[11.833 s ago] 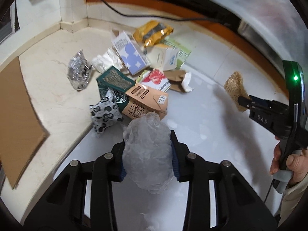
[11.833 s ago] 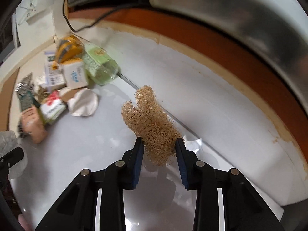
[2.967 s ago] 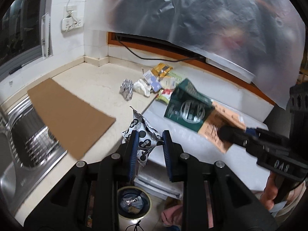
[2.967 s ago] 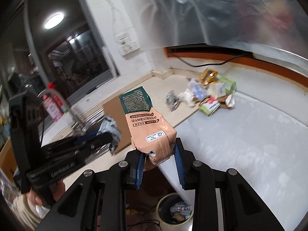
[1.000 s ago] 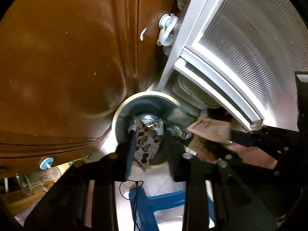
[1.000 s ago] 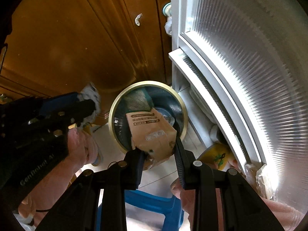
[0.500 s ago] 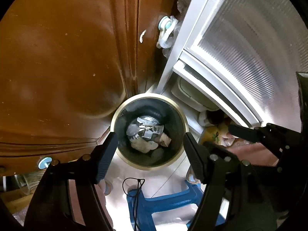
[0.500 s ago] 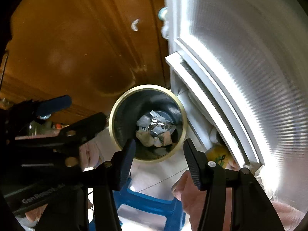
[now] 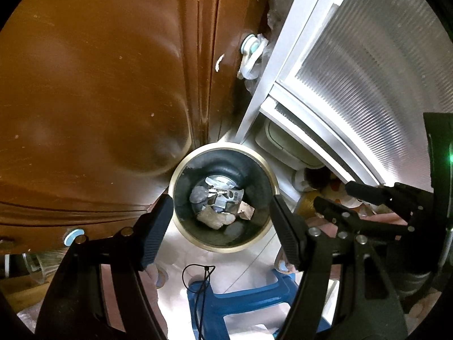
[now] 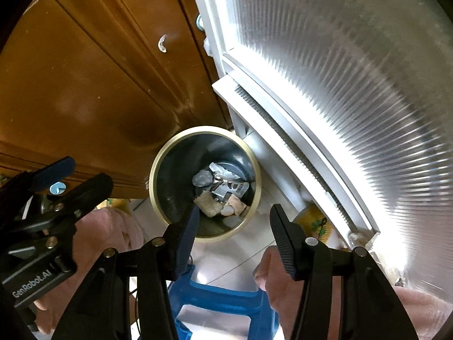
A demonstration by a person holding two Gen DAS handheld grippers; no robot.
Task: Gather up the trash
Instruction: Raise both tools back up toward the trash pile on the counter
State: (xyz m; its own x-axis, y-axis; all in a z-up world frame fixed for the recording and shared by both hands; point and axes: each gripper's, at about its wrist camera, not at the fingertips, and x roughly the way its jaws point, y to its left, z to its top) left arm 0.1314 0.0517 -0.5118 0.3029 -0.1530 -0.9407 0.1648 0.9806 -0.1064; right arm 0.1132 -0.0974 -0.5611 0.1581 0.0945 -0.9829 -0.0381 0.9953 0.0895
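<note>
Left wrist view: my left gripper (image 9: 220,221) spread wide, empty; trash bin (image 9: 271,178) straight ahead between fingers, wrappers (image 9: 223,201) piled at bottom.

Right wrist view: right gripper (image 10: 232,223) parted, empty, bin just beyond tips. This load dumped; cannot see what remains elsewhere.

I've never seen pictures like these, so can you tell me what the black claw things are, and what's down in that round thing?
Those black claws are grabbing tools, one in each of a person's hands. Each tool carries a camera looking along its two fingers, so each picture shows its own claws at the bottom. The left gripper and the right gripper both stand open and empty. Both point down at a round dark bin with a gold rim on the floor, between a brown wooden cabinet door and a ribbed glass door. Crumpled wrappers and paper scraps lie inside. Below is a blue plastic stool.
</note>
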